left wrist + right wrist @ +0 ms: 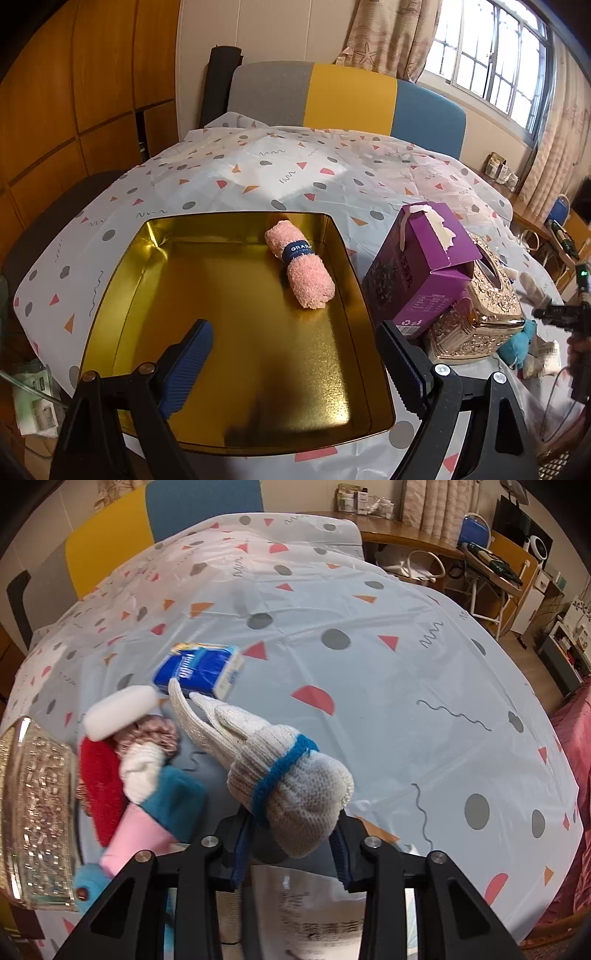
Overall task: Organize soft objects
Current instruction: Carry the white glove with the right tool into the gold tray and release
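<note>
Daylight from the window (491, 62) — gold tray (177, 236) glares, fisheye-bent edges.

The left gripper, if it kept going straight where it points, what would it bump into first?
Probably the bare gold floor of the tin tray. The left gripper is open and empty, tilted down over the tray. The rolled pink towel lies farther in and slightly right, so it likely comes after, though depth is hard to judge.

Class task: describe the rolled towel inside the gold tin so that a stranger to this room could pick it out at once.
Find the patterned tablecloth, then the shallow gold tin lying on it. In the tin's far right corner lies a fluffy pink rolled towel. A dark blue paper band with white lettering wraps its middle, and it is the only thing in the tin.
</note>
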Demonstrator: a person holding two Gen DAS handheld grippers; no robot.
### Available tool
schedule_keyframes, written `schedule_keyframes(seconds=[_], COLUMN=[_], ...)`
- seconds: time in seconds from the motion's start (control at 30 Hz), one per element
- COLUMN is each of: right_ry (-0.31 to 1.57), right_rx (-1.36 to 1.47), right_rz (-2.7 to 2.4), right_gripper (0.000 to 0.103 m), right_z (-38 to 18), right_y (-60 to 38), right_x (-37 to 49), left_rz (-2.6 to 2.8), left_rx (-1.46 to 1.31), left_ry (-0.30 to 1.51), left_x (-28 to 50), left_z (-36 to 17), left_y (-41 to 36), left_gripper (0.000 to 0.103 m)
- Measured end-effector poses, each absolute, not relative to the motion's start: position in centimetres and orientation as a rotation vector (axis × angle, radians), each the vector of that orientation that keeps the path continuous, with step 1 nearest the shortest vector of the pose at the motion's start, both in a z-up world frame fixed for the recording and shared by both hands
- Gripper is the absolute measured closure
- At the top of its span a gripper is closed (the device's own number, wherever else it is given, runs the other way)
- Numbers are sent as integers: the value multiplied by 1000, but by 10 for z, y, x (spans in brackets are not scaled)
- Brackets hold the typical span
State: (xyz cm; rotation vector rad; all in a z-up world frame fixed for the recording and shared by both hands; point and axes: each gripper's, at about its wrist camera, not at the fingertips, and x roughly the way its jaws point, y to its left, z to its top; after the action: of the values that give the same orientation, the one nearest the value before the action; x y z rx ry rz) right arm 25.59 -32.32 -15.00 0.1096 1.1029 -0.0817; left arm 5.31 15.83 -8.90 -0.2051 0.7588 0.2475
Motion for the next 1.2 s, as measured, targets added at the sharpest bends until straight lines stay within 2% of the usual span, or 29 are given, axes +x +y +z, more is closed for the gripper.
schedule_keyframes(seconds=[0.53,0.9,1.2], right_ry=[977,855,867], right_rx=[51,-81,-221], right_rz=[49,420,727], right_gripper=[69,69,69], right_z=[-68,-4,-19], right_y=[-242,-61,64], right_x=[288,270,193], left_rz=[235,292,417], left_rx=[-206,-253,-308], left_ry=[775,788,780], left_x=[46,30,9], left_z=[-95,-105,-109], left_y=[155,183,227], left_gripper=[12,11,11])
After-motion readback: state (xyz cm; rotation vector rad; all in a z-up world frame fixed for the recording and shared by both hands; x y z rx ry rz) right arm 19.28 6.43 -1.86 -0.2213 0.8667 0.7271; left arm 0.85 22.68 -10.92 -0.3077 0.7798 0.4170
